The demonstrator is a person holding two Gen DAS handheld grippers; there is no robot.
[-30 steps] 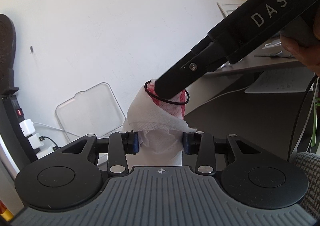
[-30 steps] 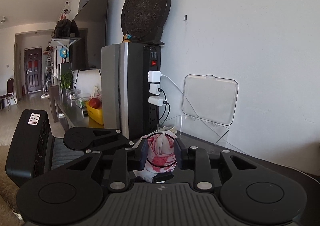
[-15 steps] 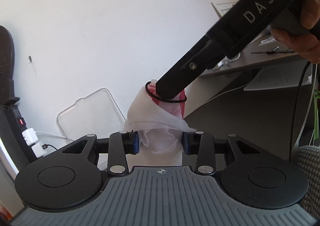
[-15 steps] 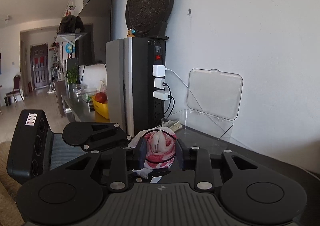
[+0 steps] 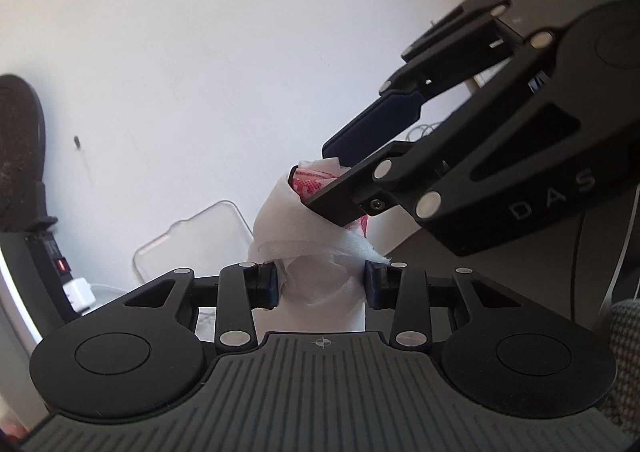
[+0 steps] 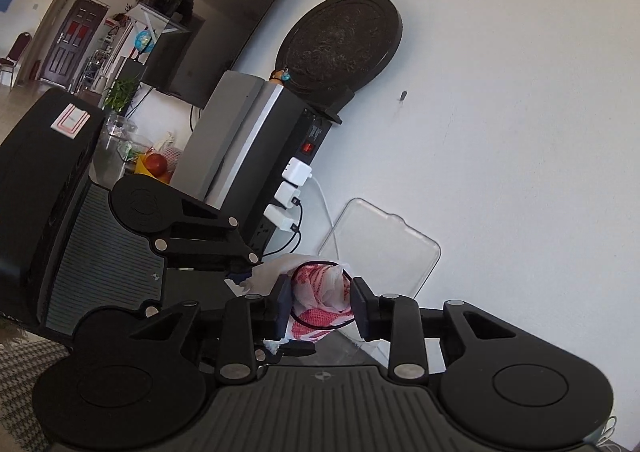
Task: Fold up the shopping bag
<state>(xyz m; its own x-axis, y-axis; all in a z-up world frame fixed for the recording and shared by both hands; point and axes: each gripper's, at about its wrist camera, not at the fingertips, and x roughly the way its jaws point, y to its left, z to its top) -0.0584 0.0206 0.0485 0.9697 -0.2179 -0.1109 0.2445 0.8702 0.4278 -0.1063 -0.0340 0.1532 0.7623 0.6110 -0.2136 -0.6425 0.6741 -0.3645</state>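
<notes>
Bag's (image 5: 316,220) lower end (rolled) hidden behind left tool (image 5: 320,286).

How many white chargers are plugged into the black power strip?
3. In the right wrist view they sit in a row down the black power strip below its red switch: upper white charger, middle white charger, lower white charger. More may be hidden lower.

Shopping bag (image 5: 320,284) between the jaws: thin, soft non-woven cloth, matt white, crinkled, red-dotted at the top end. Left gripper (image 5: 322,286) matt black plastic, ribbed grey deck, shiny metal pins. Elastic band (image 6: 320,294) thin, black, smooth.
</notes>
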